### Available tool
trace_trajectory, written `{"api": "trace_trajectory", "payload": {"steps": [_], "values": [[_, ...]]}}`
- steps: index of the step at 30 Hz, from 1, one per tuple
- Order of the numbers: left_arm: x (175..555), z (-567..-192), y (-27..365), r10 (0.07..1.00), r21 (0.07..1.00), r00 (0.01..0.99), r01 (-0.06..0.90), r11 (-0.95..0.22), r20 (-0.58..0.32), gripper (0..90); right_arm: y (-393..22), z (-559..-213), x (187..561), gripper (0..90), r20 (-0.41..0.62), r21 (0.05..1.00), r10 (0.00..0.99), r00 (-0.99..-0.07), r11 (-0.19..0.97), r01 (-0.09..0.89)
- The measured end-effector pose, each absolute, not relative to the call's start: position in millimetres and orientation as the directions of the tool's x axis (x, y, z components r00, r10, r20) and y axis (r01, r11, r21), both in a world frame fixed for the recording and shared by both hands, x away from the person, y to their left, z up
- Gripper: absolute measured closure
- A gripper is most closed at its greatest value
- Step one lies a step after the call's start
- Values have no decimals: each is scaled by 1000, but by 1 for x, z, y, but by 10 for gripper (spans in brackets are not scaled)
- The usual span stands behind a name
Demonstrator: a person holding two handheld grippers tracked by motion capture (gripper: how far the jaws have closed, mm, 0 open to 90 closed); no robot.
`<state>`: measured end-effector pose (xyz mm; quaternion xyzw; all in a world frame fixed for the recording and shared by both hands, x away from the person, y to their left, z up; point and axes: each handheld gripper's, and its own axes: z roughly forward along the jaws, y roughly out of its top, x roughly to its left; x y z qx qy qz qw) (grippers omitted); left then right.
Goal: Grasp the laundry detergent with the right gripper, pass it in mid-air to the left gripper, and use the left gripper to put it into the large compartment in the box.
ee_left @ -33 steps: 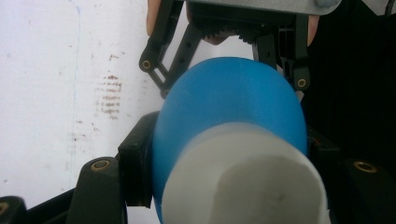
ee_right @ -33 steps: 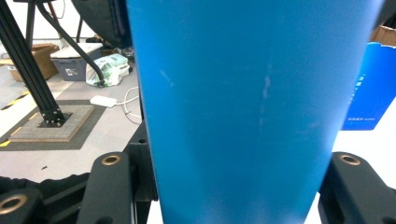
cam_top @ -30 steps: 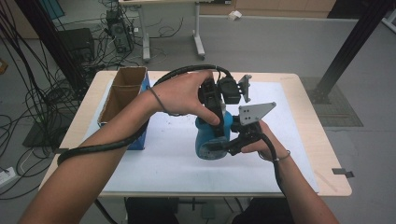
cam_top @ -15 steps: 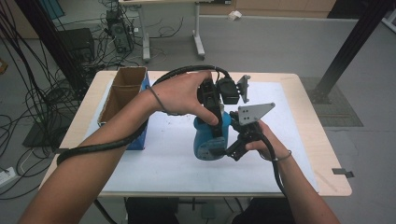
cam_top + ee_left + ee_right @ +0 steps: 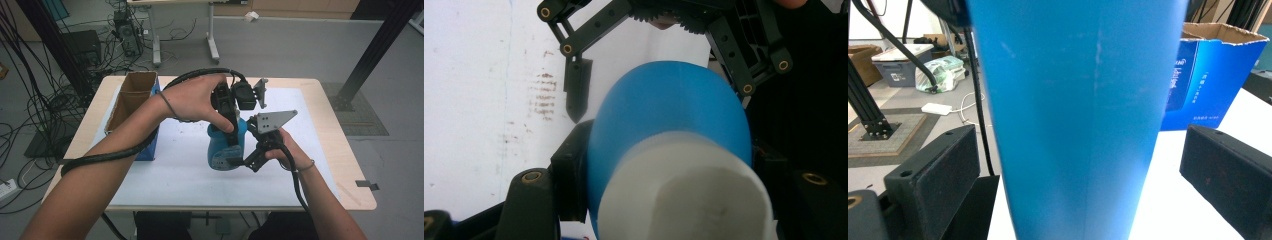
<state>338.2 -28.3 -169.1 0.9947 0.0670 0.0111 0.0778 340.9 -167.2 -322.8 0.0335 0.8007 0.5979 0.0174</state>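
Observation:
A blue bottle (image 5: 222,150) with a white cap (image 5: 684,195) is held upright over the white mat. My left gripper (image 5: 231,136) comes down from above and is shut on the bottle's upper part, its pads pressing both sides (image 5: 669,165). My right gripper (image 5: 247,161) sits at the bottle's lower end, reaching in from the right. Its jaws have just been opening. The bottle (image 5: 1078,125) stands between the pads (image 5: 938,170) with a gap on each side. One right fingertip (image 5: 576,95) hangs free beside the bottle.
An open blue carton (image 5: 135,105) with brown flaps stands at the table's left side, also behind the bottle (image 5: 1213,75). A white mat (image 5: 165,175) covers the wooden table (image 5: 350,195). Cables and a black post stand on the floor around it.
The right gripper's jaws have spread apart and let go of the bottle's lower end. Both hands and the bottle have kept their place.

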Motion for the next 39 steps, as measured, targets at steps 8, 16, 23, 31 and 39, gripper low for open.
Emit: {"api": "trace_trajectory", "payload": {"steps": [8, 16, 23, 31, 39], "values": [[341, -168, -24, 153, 155, 988, 149, -977, 16, 373, -173, -319, 341, 22, 17, 945, 82, -996, 325, 43], [340, -168, -21, 160, 145, 987, 156, -977, 15, 372, -186, -316, 342, 22, 43, 901, 104, -994, 426, 84], [340, -167, -20, 161, 133, 987, 159, -978, 10, 373, -197, -314, 343, 24, 60, 836, 121, -991, 536, 116], [341, -166, -19, 175, 134, 985, 172, -976, 9, 373, -208, -318, 344, 28, 83, 750, 139, -987, 644, 154], [342, -167, -17, 183, 123, 983, 181, -976, 11, 373, -217, -321, 345, 36, 70, 649, 173, -982, 740, 177]]}}
